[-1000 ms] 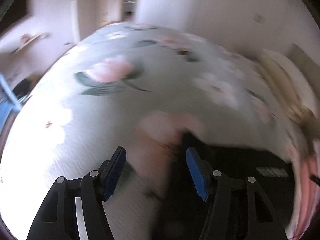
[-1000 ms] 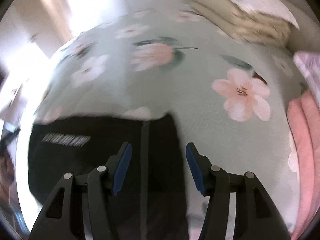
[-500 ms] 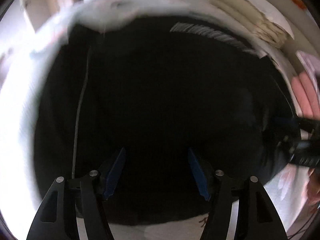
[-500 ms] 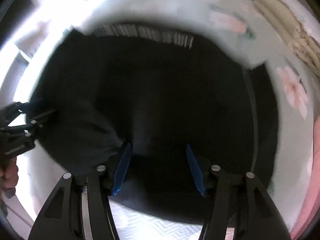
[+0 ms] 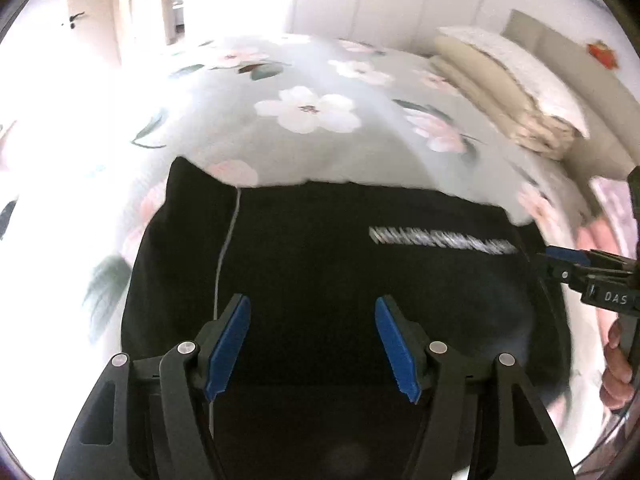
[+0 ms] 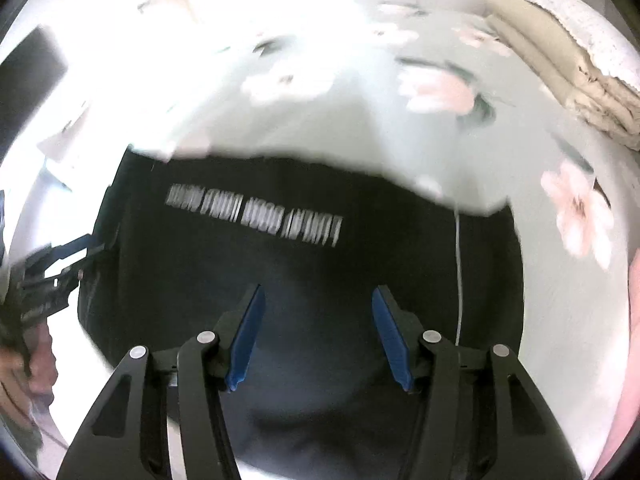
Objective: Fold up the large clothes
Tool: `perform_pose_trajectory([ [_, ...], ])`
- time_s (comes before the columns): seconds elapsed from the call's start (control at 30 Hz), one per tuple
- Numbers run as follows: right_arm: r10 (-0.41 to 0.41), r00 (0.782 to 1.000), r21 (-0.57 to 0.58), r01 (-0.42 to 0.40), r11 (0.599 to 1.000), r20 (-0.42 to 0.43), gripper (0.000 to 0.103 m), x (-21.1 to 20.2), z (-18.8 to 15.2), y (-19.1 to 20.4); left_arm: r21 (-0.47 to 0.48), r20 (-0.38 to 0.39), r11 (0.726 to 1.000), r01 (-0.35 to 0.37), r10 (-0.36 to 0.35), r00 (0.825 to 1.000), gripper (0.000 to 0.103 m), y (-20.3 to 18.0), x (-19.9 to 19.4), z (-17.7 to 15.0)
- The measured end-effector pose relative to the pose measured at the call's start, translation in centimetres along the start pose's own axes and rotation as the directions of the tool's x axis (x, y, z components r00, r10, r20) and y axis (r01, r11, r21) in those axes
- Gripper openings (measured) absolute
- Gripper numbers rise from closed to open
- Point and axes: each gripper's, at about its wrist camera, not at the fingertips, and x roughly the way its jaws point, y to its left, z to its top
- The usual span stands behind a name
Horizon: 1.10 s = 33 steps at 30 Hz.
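Observation:
A black garment (image 5: 320, 264) with a white line of print (image 5: 440, 240) lies flat on the floral bedspread (image 5: 312, 120); a thin white seam line (image 5: 226, 248) runs down its left part. It also shows in the right wrist view (image 6: 300, 264). My left gripper (image 5: 312, 344) is open and empty above the garment's near part. My right gripper (image 6: 318, 332) is open and empty over it too. The right gripper shows at the right edge of the left wrist view (image 5: 592, 272), and the left gripper shows at the left edge of the right wrist view (image 6: 56, 268).
Folded beige bedding with a white lace cover (image 5: 508, 92) is stacked at the bed's far right, also in the right wrist view (image 6: 568, 56). Pink fabric (image 6: 634, 320) lies at the right edge. Wardrobe doors (image 5: 400, 0) stand behind the bed.
Both grippers pulled back from close over the black garment, so its whole folded shape and the bed beyond now show. Both stay open.

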Motion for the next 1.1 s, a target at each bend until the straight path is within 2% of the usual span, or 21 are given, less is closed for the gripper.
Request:
perform_pose_trajectory([
  [0.07, -0.008, 0.999, 0.061, 0.011, 0.998, -0.054, 0.059, 3.6, 1.8, -0.6, -0.015, -0.058, 0.999, -0.034, 0.033, 0.998, 0.067, -0.1, 3.6, 1.0],
  [0.1, -0.013, 0.996, 0.089, 0.021, 0.996, -0.092, 0.059, 5.8, 2.3, -1.2, -0.032, -0.083, 0.999, -0.020, 0.018, 0.996, 0.068, 0.3, 5.2, 1.3],
  [0.17, 0.004, 0.988, 0.126, 0.016, 0.992, -0.153, 0.060, 8.6, 2.2, -2.7, -0.062, -0.092, 0.998, -0.003, -0.003, 0.996, 0.075, 1.0, 7.0, 1.1],
  [0.2, 0.020, 0.985, 0.142, 0.005, 0.990, -0.174, 0.064, 9.7, 2.1, -3.0, -0.068, -0.088, 0.998, -0.001, -0.005, 0.996, 0.076, 1.2, 7.2, 0.9],
  [0.27, 0.041, 0.986, 0.164, -0.014, 0.986, -0.163, 0.070, 10.6, 1.8, -3.9, -0.071, -0.083, 0.997, -0.003, -0.003, 0.997, 0.078, 1.2, 7.8, 0.1],
  [0.4, 0.014, 0.988, 0.129, 0.006, 0.992, -0.152, 0.078, 10.6, 1.6, -3.8, -0.041, -0.067, 0.999, -0.025, 0.022, 0.997, 0.079, 0.2, 8.3, -0.2],
  [0.53, 0.026, 0.991, 0.138, -0.008, 0.990, -0.130, 0.083, 10.7, 1.0, -4.2, -0.055, -0.054, 0.998, -0.004, 0.001, 0.999, 0.080, 0.6, 8.8, 0.0],
  [0.6, 0.036, 0.993, 0.144, -0.020, 0.989, -0.109, 0.084, 10.0, 0.5, -3.9, -0.060, -0.045, 0.998, 0.008, -0.011, 0.999, 0.080, 0.6, 8.6, 0.1],
  [0.7, 0.074, 0.993, 0.169, -0.058, 0.984, -0.090, 0.084, 8.9, -0.5, -4.6, -0.034, -0.017, 0.999, 0.010, -0.011, 1.000, 0.080, 0.6, 6.3, -0.5],
  [0.8, 0.150, 0.988, 0.244, -0.136, 0.960, -0.039, 0.085, 5.2, -2.8, -6.5, -0.009, 0.005, 1.000, -0.002, 0.002, 1.000, 0.081, 1.5, 2.4, -2.3],
  [0.87, 0.177, 0.984, 0.256, -0.170, 0.952, -0.003, 0.085, 2.8, -4.6, -7.5, -0.022, -0.007, 1.000, -0.023, 0.023, 1.000, 0.081, 2.6, 0.8, -3.1],
  [0.93, 0.161, 0.987, 0.276, -0.156, 0.948, 0.005, 0.085, 0.6, -7.3, -9.2, -0.066, -0.035, 0.997, -0.036, 0.033, 0.999, 0.081, 4.3, -1.1, -3.9],
  [1.1, 0.100, 0.995, 0.346, -0.087, 0.934, -0.020, 0.089, -2.7, -12.3, -12.1, -0.167, -0.030, 0.984, -0.069, 0.065, 0.997, 0.081, 7.8, -4.1, -5.6],
])
